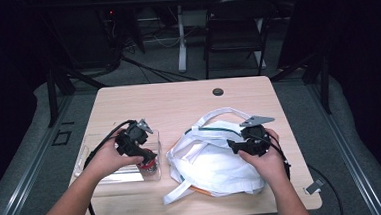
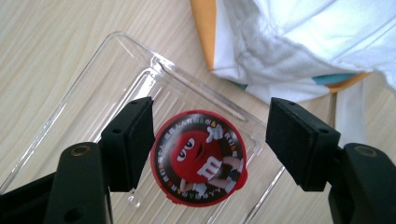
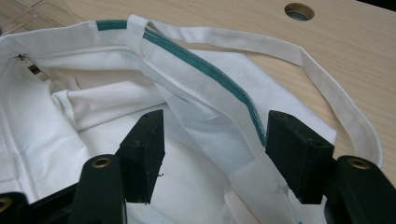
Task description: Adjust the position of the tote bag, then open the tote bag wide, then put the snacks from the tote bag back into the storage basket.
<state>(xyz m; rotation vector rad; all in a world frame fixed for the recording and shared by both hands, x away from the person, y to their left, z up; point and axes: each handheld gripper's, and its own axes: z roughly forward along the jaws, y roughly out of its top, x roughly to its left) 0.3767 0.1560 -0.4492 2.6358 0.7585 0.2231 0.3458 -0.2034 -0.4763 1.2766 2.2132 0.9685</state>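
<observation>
A small round container with a red cartoon-candy lid stands in a clear plastic tray at the table's left. My left gripper hangs over it with the lid between the jaws: the left pad is at the lid's edge, the right pad stands apart from it. In the high view the left gripper points down at the container. A white cloth tote bag lies to the right. My right gripper stands open over the bag's mouth, with the green-stitched rim running between its jaws.
The tray sits near the table's front left. The bag's handle loops toward a round cable hole at the back. An orange-edged corner of the bag lies close to the tray. A chair stands beyond the table.
</observation>
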